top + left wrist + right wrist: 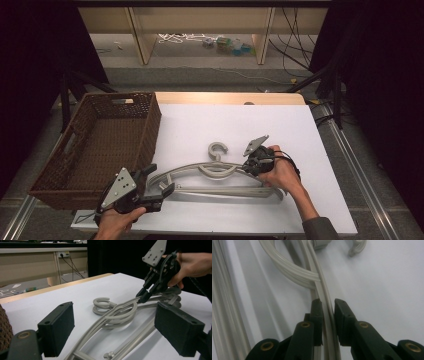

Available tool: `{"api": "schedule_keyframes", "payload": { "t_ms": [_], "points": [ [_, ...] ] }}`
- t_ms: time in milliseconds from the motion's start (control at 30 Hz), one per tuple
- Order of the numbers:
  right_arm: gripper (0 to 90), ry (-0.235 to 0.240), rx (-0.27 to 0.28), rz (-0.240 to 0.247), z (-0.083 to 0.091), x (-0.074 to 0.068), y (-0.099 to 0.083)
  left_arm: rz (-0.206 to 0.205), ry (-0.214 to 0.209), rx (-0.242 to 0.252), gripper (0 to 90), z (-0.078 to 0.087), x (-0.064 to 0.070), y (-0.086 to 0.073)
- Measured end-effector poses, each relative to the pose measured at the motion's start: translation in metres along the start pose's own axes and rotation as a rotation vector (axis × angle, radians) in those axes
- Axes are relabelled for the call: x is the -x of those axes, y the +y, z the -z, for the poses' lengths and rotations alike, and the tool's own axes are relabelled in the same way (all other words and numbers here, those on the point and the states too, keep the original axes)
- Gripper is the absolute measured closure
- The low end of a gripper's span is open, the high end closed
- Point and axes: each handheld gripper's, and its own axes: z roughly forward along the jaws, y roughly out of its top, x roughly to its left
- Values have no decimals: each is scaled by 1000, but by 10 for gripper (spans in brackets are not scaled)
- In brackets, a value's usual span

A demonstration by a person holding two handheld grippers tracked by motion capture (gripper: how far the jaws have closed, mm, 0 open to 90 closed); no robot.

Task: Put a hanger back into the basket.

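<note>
Smooth grey plastic coat hangers (220, 172), stacked with curved arms and round hooks, lie on the white matte table (240, 125) near its front edge, right of a brown woven wicker basket (100, 145) at the left edge. The right gripper (248, 162) has its black fingers (317, 315) pinching a hanger's thin curved arm just right of the hooks. The left gripper (161, 181) sits at the hangers' left end, fingers (56, 327) spread wide on either side of them. Bare white table stretches toward the far and right edges.
</note>
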Motion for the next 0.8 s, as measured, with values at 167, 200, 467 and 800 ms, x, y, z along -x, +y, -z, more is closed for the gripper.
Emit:
{"api": "schedule_keyframes", "payload": {
  "t_ms": [167,200,467,800],
  "points": [
    [796,-34,-7,45,12,-5,7,-31,7,2,159,-1,2,2],
    [797,-40,-7,56,14,-6,8,-25,17,-7,159,-1,3,3],
    [821,-79,22,138,34,-13,13,-124,58,-93,184,-31,6,27],
    [825,-103,59,201,53,-21,12,-165,37,-290,266,-94,5,46]
  ]
}}
